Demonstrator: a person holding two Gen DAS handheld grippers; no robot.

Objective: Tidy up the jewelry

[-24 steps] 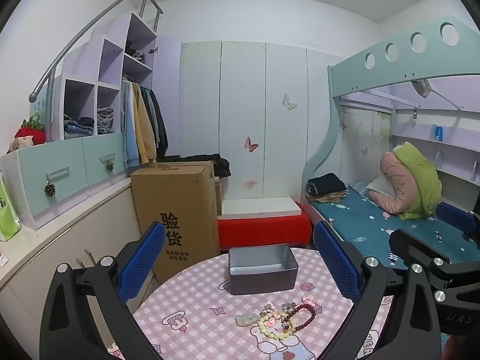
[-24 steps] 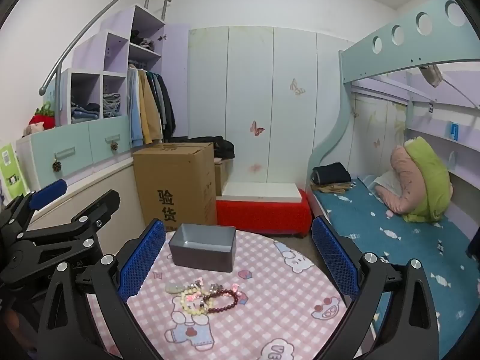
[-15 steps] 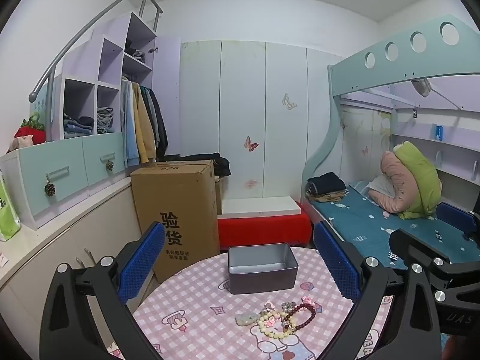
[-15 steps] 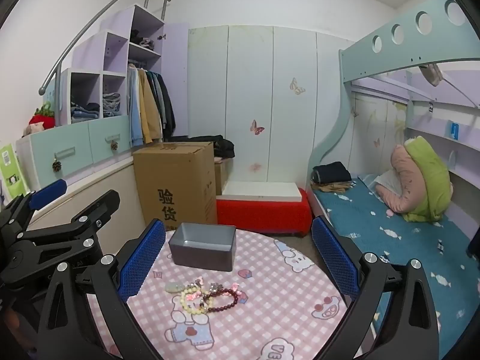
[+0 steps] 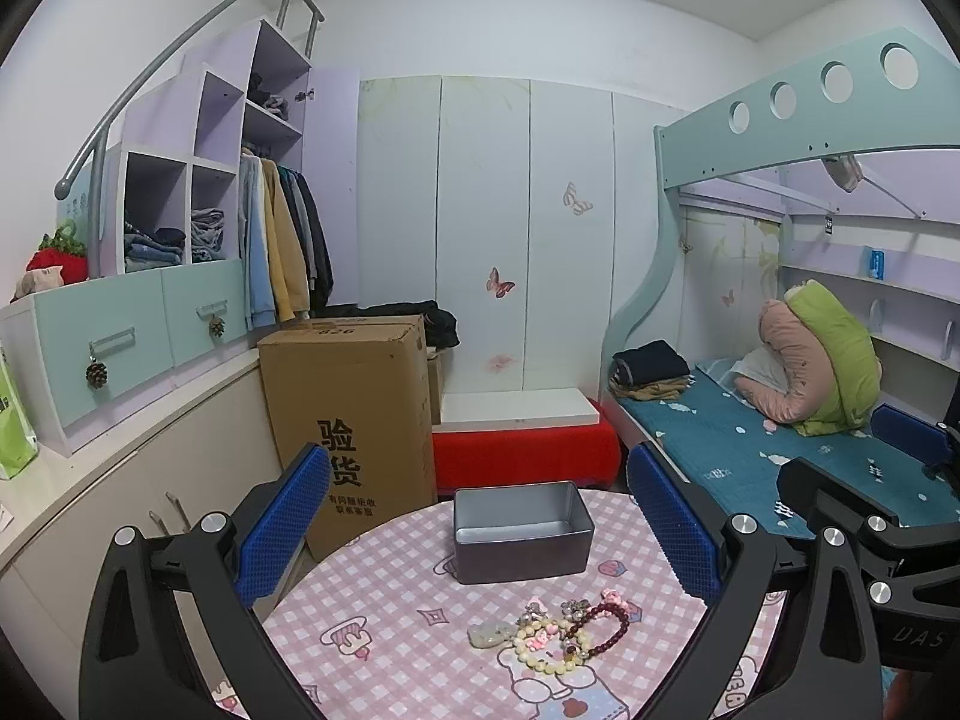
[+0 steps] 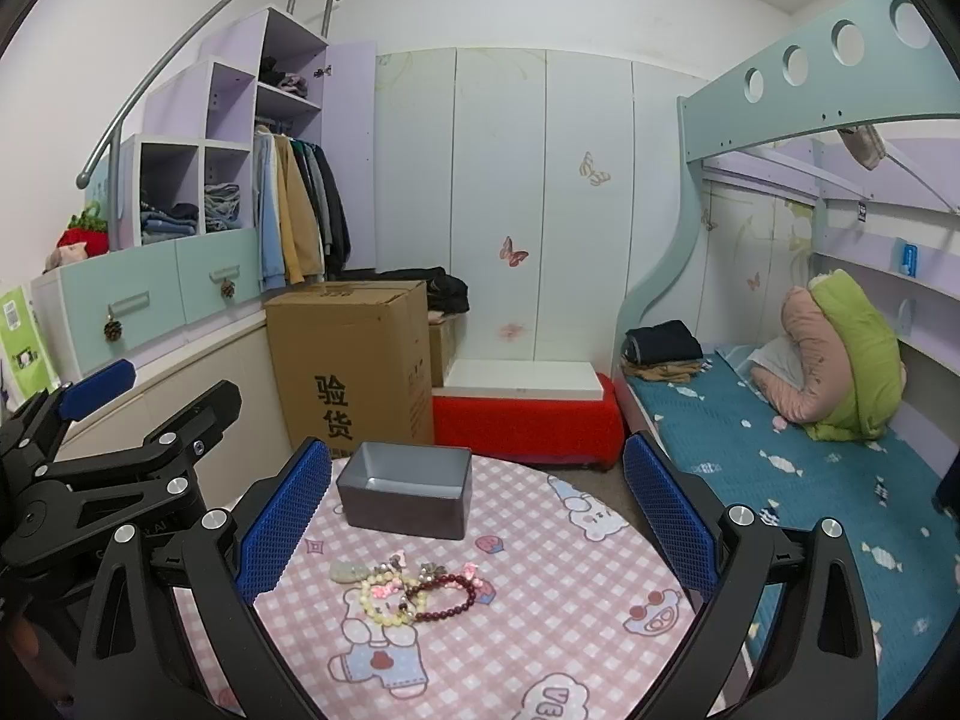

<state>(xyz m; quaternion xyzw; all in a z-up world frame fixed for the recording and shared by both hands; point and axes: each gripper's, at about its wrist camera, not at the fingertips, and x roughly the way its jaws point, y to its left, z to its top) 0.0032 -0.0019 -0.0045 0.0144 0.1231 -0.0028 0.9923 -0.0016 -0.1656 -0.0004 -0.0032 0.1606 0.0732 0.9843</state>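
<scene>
Along the left wall runs a lilac and mint shelf unit (image 5: 180, 222) with folded clothes and hanging jackets, then a tall cardboard box (image 5: 354, 420), a pale wardrobe (image 5: 492, 228) with butterfly stickers, a red bench (image 5: 525, 453), and a bunk bed (image 5: 780, 438) with a teal sheet on the right. In front stands a round table (image 6: 540, 630) under a pink checked cartoon cloth. On it sits an open grey metal tin (image 6: 407, 489); nearer, apart from the tin, lies the jewelry (image 6: 408, 591): a cream bead bracelet, a dark red one, a pale pendant, small charms, tangled together. The left gripper (image 5: 480, 534) and right gripper (image 6: 477, 522) hover with jaws spread wide, holding nothing.
</scene>
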